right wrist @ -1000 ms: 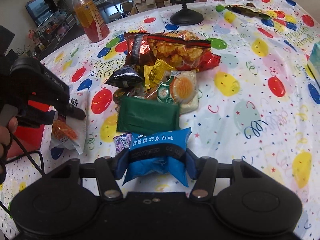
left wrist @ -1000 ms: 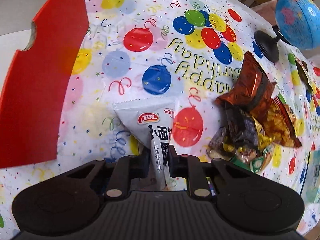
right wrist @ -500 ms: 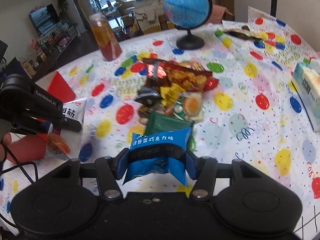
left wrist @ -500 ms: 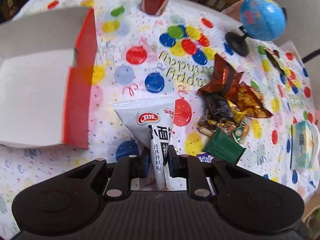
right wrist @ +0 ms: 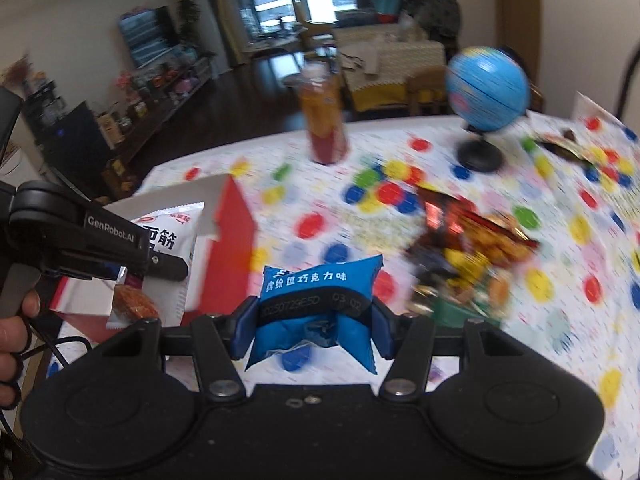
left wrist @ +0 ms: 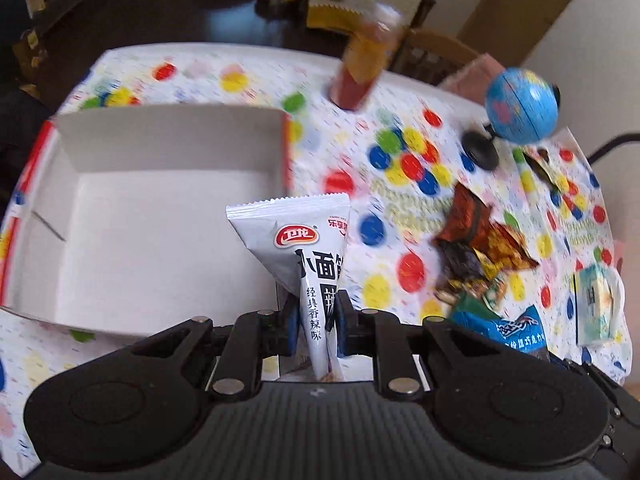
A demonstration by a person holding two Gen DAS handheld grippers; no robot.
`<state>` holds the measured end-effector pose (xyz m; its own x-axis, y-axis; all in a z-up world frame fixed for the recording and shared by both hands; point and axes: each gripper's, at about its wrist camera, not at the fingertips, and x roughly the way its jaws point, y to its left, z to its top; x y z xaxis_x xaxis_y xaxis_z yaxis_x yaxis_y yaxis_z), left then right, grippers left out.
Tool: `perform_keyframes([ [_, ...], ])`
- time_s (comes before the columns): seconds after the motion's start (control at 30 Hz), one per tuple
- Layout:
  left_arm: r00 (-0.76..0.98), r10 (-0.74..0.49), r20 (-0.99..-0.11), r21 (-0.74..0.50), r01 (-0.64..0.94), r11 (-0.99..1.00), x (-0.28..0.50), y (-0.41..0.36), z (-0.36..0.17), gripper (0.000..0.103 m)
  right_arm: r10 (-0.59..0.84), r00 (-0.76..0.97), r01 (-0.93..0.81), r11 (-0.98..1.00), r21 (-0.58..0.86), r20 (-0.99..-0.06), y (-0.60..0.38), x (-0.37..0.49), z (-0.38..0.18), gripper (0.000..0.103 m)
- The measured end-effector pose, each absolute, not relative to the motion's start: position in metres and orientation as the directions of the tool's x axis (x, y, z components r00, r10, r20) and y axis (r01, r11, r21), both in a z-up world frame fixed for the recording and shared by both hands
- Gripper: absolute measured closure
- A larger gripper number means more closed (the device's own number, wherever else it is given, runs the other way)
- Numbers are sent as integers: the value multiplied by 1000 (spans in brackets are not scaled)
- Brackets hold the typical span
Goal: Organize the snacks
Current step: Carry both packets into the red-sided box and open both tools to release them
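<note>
Now, in the left wrist view, your left gripper (left wrist: 317, 322) is nearly closed, its pads pinching the narrow lower end of the white packet (left wrist: 302, 246). That thin grip suits a flat pouch: the wide sealed top fans out ahead, clear of the bench (left wrist: 240, 68). The packet hangs at the near right edge of the open box (left wrist: 160, 208), whose white inside looks empty, so I judge the box to be where the snacks are meant to go. The pile (left wrist: 480, 256) of remaining snacks lies well to the right on the balloon cloth, apart from the box. A bottle (left wrist: 366, 68) and a globe (left wrist: 520, 108) stand at the far side, out of the path. A corner of the blue packet (left wrist: 516, 330) shows at lower right.

From the right wrist view, your right gripper (right wrist: 314, 320) stands about half open, yet it is clamped across the puffy middle of the blue packet (right wrist: 320, 292); the bulk of the bag sets that width, and the pinch creases it. It is held off the bench, between the box's red wall (right wrist: 230, 256) and the pile (right wrist: 468, 256). At left, a hand (right wrist: 16, 332) carries the left gripper (right wrist: 164, 268) with the white packet (right wrist: 168, 256) at the box's near side. Both packets look ready to be dropped in; the blue one has farther to go leftward.
</note>
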<state>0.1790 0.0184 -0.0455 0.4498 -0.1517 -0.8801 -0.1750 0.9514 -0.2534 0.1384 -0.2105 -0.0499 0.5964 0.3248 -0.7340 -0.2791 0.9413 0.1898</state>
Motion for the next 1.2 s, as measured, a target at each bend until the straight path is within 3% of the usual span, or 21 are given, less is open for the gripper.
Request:
perform_keyframes([
  [0.63, 424, 11, -905, -132, -307, 942, 200, 168, -68, 85, 392, 468, -535, 839, 100, -792, -26, 190, -80, 48],
  [1.2, 249, 7, -968, -68, -292, 954, 230, 182, -140, 85, 321, 304, -576, 812, 96, -897, 17, 212, -140, 44],
])
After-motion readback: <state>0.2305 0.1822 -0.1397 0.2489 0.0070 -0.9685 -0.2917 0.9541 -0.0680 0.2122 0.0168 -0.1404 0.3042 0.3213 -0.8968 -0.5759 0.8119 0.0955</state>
